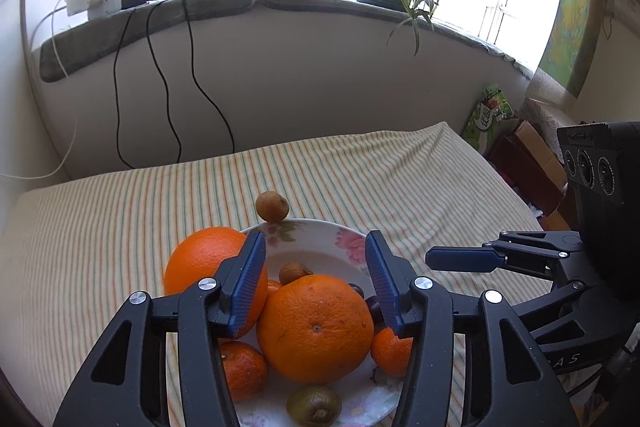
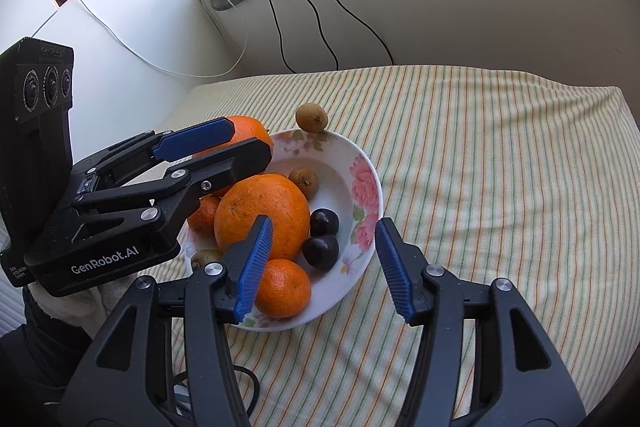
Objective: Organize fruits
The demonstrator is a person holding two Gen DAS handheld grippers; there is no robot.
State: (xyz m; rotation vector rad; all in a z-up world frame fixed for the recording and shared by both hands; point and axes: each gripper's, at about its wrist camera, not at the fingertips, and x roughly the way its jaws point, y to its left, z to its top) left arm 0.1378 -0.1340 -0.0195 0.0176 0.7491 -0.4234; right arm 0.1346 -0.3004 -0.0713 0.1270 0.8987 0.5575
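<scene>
Left gripper [image 1: 316,291] wide open, holding nothing, hovering over the floral plate [image 2: 362,163] with its fingers either side of the big orange [image 1: 316,327]; right gripper [image 2: 322,267] also wide open and empty, over the plate's near edge by a mandarin [image 2: 284,289]. Plate sits on the striped table [image 2: 480,167]; it also holds two dark plums [image 2: 322,239], a small brown fruit [image 2: 304,181] and a kiwi [image 1: 314,405] (partly hidden); second orange [image 1: 204,263] and another brown fruit [image 1: 272,206] lie just outside the rim.
</scene>
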